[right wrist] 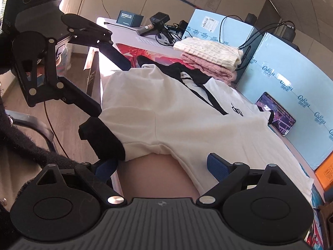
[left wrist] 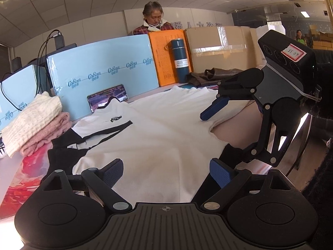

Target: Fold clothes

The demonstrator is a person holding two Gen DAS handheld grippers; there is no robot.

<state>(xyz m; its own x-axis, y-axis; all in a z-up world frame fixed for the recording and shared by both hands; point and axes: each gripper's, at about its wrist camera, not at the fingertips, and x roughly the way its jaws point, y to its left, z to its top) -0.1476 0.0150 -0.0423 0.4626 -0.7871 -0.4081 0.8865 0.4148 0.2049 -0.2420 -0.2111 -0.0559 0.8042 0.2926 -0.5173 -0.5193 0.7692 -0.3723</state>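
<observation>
A white shirt with black sleeves, a black stripe and a small chest logo lies spread on the table; it also shows in the right wrist view. My left gripper is open, its pads astride the shirt's near edge by a black cuff. My right gripper is open over the shirt's hem and the black cuff. Each gripper shows in the other's view: the right one at the shirt's right side, the left one at its left edge.
Folded cream and pink knitwear is stacked at the table's left. Light blue boxes, a phone, an orange box, a dark flask and cardboard boxes line the back. A woman stands behind.
</observation>
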